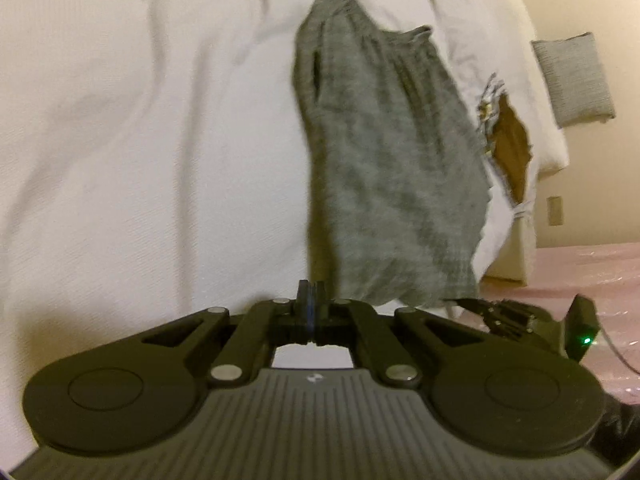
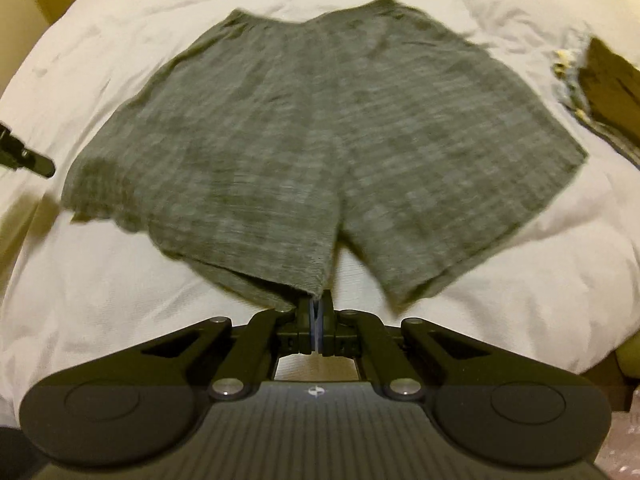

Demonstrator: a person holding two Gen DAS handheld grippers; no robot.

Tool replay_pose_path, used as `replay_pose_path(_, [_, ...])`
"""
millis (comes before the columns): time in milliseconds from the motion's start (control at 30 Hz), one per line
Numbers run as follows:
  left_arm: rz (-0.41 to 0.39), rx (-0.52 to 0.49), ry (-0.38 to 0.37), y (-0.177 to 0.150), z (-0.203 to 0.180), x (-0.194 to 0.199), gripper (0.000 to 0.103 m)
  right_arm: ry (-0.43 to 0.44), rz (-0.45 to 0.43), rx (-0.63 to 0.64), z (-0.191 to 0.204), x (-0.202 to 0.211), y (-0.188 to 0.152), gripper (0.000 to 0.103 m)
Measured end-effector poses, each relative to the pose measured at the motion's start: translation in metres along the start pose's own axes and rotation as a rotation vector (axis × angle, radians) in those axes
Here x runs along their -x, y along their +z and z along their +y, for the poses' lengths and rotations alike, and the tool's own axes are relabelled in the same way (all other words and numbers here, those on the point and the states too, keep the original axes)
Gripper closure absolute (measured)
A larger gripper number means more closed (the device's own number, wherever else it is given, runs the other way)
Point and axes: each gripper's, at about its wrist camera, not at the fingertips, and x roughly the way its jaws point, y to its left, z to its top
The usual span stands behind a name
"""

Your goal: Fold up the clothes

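Shorts of grey heathered knit fabric [image 2: 320,132] are spread flat on the white rumpled bed cover [image 2: 120,300], waistband at the far side and both leg hems toward the camera. The right gripper [image 2: 317,320] is clenched on the inner hem corner of one leg, where the cloth is pinched between the closed fingers. The left gripper [image 1: 309,300] is seen pressed shut as well, but nothing is held in it; it is located just beside the outer leg edge of the shorts, over the bare cover.

Only a small corner of fabric appears to be caught, so the hold is judged weak. If the leg is pulled across quickly, the corner could slip out, or the whole garment could be dragged over the smooth cover instead of being folded. Because the other side is not held down, the fold line could become skewed. A brown patterned cloth [image 2: 608,80] lies near the far edge and could be disturbed by a wide swing.
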Motion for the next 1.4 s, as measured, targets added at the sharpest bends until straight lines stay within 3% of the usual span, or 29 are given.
replay_pose_path(33, [-0.005,0.01,0.003,-0.001,0.001,0.0,0.102,0.003,0.01,0.009,0.003,-0.003,-0.001,0.103])
replay_pose_path(100, [-0.032,0.038,-0.011,-0.001,0.003,-0.003,0.081,-0.004,0.017,0.013,0.007,-0.004,-0.004,0.102])
replay_pose_path(133, [-0.045,0.05,-0.02,0.001,0.004,-0.006,0.061,-0.013,0.018,0.014,0.009,-0.004,-0.005,0.096])
replay_pose_path(167, [-0.057,0.061,-0.031,0.003,0.004,-0.01,0.057,-0.023,0.018,0.018,0.011,-0.002,-0.006,0.092])
replay_pose_path(333, [-0.044,0.08,-0.102,0.019,-0.001,-0.042,0.06,-0.042,0.005,0.059,0.02,0.01,-0.008,0.08])
replay_pose_path(400, [-0.028,0.087,-0.136,0.026,-0.003,-0.054,0.077,-0.036,0.011,0.06,0.024,0.009,-0.009,0.08])
replay_pose_path(433, [-0.026,0.084,-0.142,0.03,-0.004,-0.057,0.098,-0.032,0.014,0.06,0.027,0.009,-0.009,0.08])
replay_pose_path(467, [-0.032,0.078,-0.132,0.034,-0.007,-0.056,0.103,-0.029,0.018,0.06,0.029,0.008,-0.009,0.08])
replay_pose_path(700, [-0.136,-0.02,-0.002,0.04,-0.017,0.007,0.103,-0.039,0.007,0.069,0.034,0.011,-0.006,0.08])
replay_pose_path(833, [-0.151,-0.027,0.024,0.032,-0.007,0.026,0.103,-0.066,-0.028,0.1,0.046,0.016,0.002,0.08])
replay_pose_path(900, [-0.138,-0.024,0.033,0.024,-0.003,0.022,0.1,-0.071,-0.075,0.163,0.062,0.022,0.011,0.08])
replay_pose_path(933, [-0.131,-0.025,0.042,0.019,-0.002,0.018,0.094,-0.058,-0.1,0.203,0.072,0.025,0.016,0.079])
replay_pose_path(967, [-0.126,-0.028,0.056,0.014,-0.001,0.012,0.089,-0.04,-0.121,0.239,0.083,0.026,0.023,0.072])
replay_pose_path(1033, [-0.129,-0.025,0.08,0.004,0.0,0.003,0.089,-0.003,-0.156,0.315,0.107,0.023,0.035,0.057])
replay_pose_path(1167, [-0.165,-0.009,0.116,-0.017,0.007,0.004,0.088,0.087,-0.204,0.523,0.174,0.002,0.056,0.052])
replay_pose_path(1300, [-0.21,0.02,0.143,-0.039,0.018,0.02,0.086,0.081,-0.191,0.728,0.234,-0.028,0.065,0.043])
replay_pose_path(1333, [-0.218,0.029,0.148,-0.044,0.021,0.024,0.086,0.069,-0.18,0.764,0.244,-0.037,0.066,0.043])
replay_pose_path(1400, [-0.234,0.05,0.158,-0.054,0.027,0.032,0.084,0.039,-0.163,0.793,0.252,-0.05,0.069,0.063])
